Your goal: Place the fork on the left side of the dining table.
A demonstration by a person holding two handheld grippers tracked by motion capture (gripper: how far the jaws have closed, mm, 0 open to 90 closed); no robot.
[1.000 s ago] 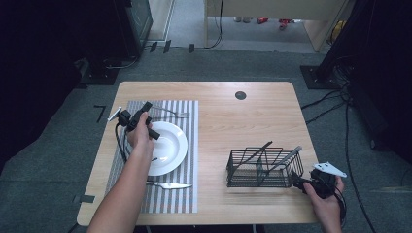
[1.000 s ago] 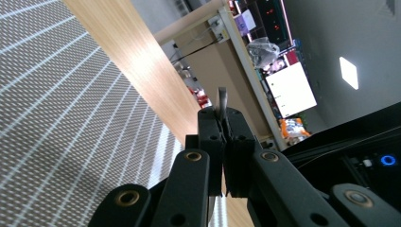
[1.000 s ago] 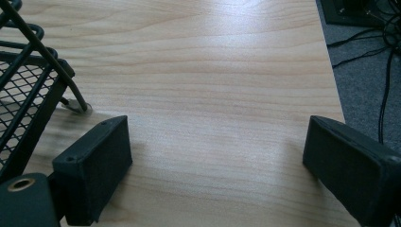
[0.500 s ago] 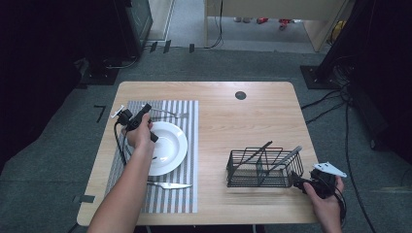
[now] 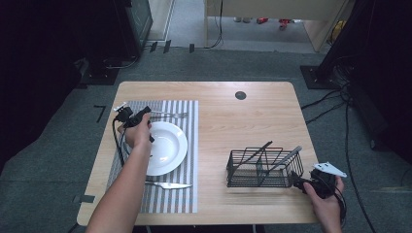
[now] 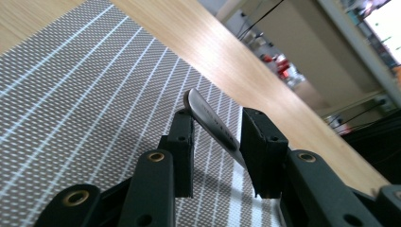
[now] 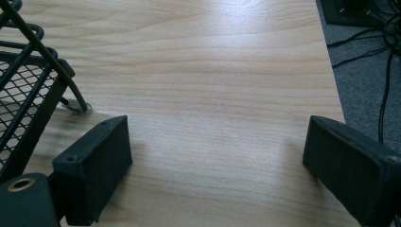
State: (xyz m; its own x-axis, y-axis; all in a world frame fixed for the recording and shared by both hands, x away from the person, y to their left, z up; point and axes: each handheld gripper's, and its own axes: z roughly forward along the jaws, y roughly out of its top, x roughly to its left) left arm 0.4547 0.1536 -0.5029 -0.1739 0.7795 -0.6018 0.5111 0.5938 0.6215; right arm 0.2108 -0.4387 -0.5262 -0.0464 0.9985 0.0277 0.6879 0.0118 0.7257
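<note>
Black tongs (image 6: 215, 142) just opening, metal utensil handle (image 6: 210, 124) between them, striped placemat (image 6: 85, 109) beneath, wooden table (image 6: 236, 61) beyond.

the high view is evenly lit from overhead; the table (image 5: 243, 126) shows bright and sharp while the room's left and right sides sink into near black. shadows under the plate (image 5: 167, 145) and rack (image 5: 265, 167) are short and soft. the doorway at the top is brighter. in the left gripper view the mat (image 6: 71, 109) is crisp, the far room is blurred and washed out at top right, and the near claw parts are soft. in the right gripper view a pale sheen lies across the wood, with soft shadows by the pads (image 7: 97, 165).
</note>
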